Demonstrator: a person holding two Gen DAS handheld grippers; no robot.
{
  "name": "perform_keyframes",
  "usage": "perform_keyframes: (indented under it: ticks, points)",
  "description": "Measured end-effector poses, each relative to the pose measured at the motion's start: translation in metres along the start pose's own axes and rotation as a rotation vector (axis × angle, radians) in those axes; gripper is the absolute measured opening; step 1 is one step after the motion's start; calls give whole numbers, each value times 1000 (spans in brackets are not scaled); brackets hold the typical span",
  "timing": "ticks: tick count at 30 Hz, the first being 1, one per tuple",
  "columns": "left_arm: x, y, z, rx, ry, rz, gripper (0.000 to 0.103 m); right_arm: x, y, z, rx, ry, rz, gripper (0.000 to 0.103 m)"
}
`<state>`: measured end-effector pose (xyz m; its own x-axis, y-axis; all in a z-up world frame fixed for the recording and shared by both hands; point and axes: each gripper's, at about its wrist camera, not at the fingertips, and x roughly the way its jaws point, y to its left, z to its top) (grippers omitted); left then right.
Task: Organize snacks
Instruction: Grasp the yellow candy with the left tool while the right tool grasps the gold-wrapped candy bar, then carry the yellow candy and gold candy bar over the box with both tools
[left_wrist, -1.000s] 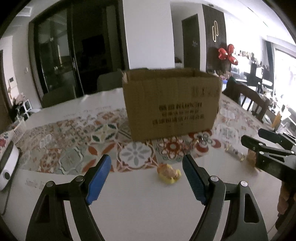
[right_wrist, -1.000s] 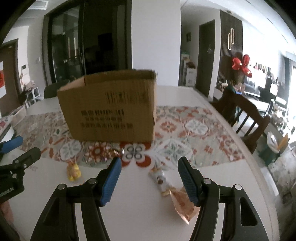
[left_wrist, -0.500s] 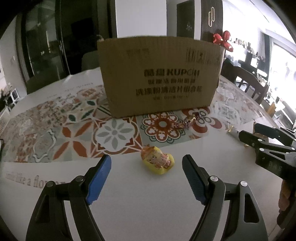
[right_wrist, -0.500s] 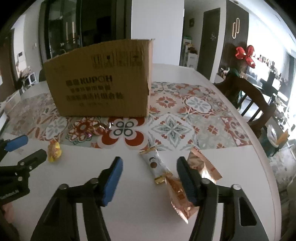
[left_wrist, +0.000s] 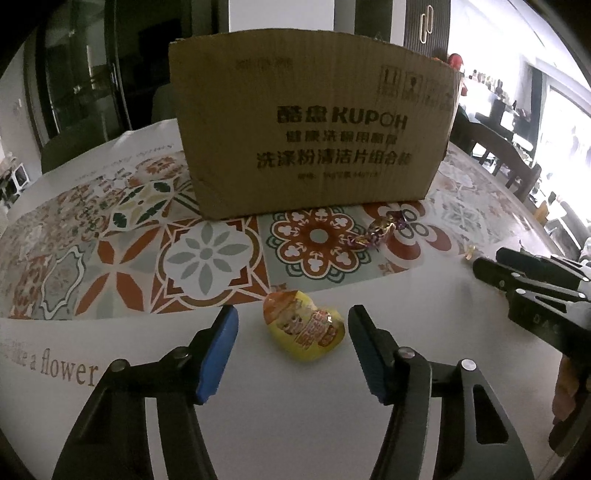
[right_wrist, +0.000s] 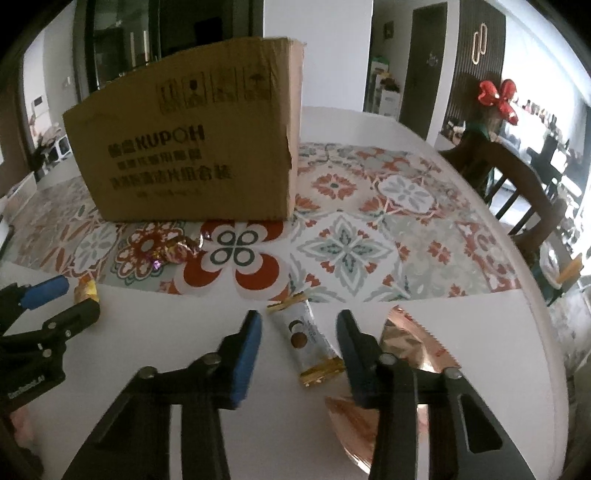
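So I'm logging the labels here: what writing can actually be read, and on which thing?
"KUPOH": cardboard box, front face, after two Chinese characters that are too blurred to read.
Three lines of Chinese below it on the box: too blurred to quote.
Handling symbols on the box's upper right: pictures only.
"...ke a flower": tablecloth, near edge, start cut off.
Yellow snack packet: red print, unreadable.
White snack bar: print too small.
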<state>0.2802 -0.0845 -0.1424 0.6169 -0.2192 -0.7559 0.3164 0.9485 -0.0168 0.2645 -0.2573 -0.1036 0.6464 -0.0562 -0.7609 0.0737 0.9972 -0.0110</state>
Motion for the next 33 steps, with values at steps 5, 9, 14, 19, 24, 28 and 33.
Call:
perform_keyframes:
  ticks: [5, 9, 14, 19, 24, 28, 33]
  points:
    - [7, -1, 2, 5, 18, -14, 46, 2, 0, -2, -1, 3, -4, 32]
    - [8, 0, 3, -1, 16, -24, 45, 2, 4, -3, -26, 7, -12, 23]
    - [2, -1, 2, 7, 4, -32, 44, -3, 8, -4, -25, -3, 21, 21]
    - [-11, -4, 6, 19, -22, -43, 44, -14, 12, -4, -21, -21, 52, 21]
    - [-26, -6, 10, 24, -47, -49, 44, -26, 14, -1, -12, -42, 74, 21]
    - [-40, -7, 12, 24, -69, -56, 44, -39, 18, 0, -11, -65, 92, 21]
    - [-60, -7, 16, 36, -113, -56, 44, -56, 23, 1, -16, -101, 109, 21]
